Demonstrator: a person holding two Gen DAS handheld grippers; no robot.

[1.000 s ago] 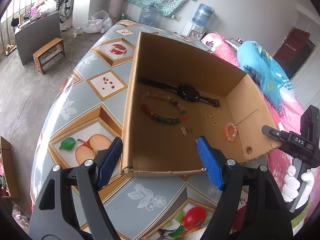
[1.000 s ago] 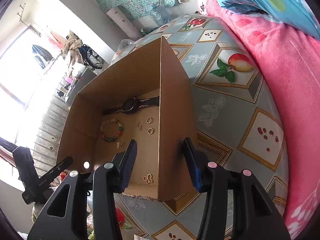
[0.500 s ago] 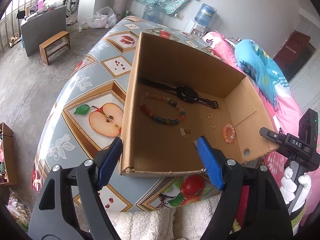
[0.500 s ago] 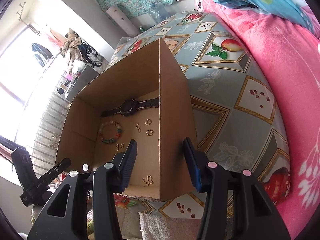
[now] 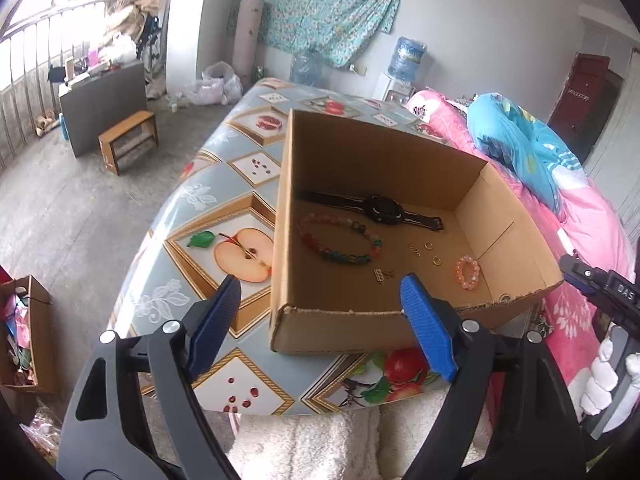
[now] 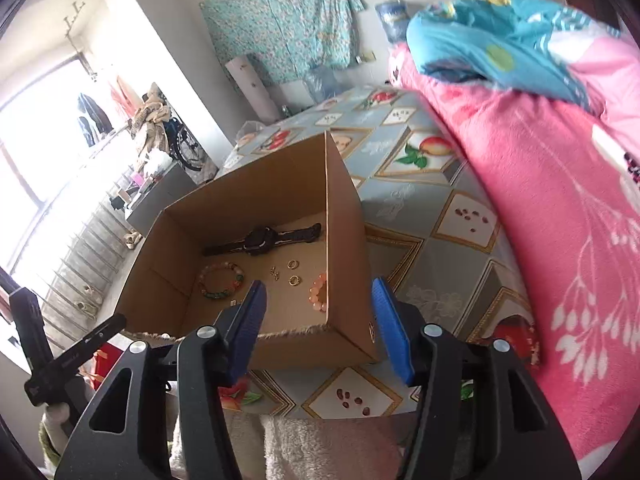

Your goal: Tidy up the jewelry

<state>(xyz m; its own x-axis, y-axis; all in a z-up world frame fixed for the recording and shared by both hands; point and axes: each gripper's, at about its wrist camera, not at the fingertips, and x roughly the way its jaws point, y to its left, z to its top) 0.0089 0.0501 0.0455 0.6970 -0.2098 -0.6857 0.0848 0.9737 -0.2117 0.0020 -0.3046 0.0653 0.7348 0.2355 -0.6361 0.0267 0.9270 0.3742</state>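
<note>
Left tongs (image 5: 320, 312) spread wide, holding nothing, blue pads (image 5: 428, 340) raised over the near edge of the bench (image 5: 208, 196) and aimed down into the cardboard box (image 5: 392, 156). Left pad outside the box's left wall, right pad above its near rim. Inside the box, on the floor: black watch (image 5: 384, 208) stretched along the far wall; multicoloured bead bracelet (image 5: 340, 240) in front of it, toward the left; two small gold rings (image 5: 433, 253) right of the bracelet, with a tiny gold piece (image 5: 414, 249) beside them; orange bead ring (image 5: 467, 273) nearer the right wall; small charms (image 5: 383, 274) close to the near rim. Box resting on a fruit-patterned cloth, pink blanket (image 5: 592, 232) just to the right. At the right border, part of the other tool gripped by a white-gloved hand (image 5: 600, 380).

Right tongs (image 6: 318, 322) likewise open wide and empty, held low before the box's near right corner. Left pad over the box interior, right pad outside the right wall, so the wall sits between the two. Same contents seen from this side: watch (image 6: 260, 240) at the back, bead bracelet (image 6: 220, 282) to the left, gold rings (image 6: 294, 272) in the middle, orange bead ring (image 6: 318, 294) against the right wall, partly cut off by it. Charms mostly hidden behind the left pad. Left tool's black frame (image 6: 60, 344) showing at the lower left edge. Pink blanket filling the right side, blue quilt (image 6: 500, 40) above it.
</note>
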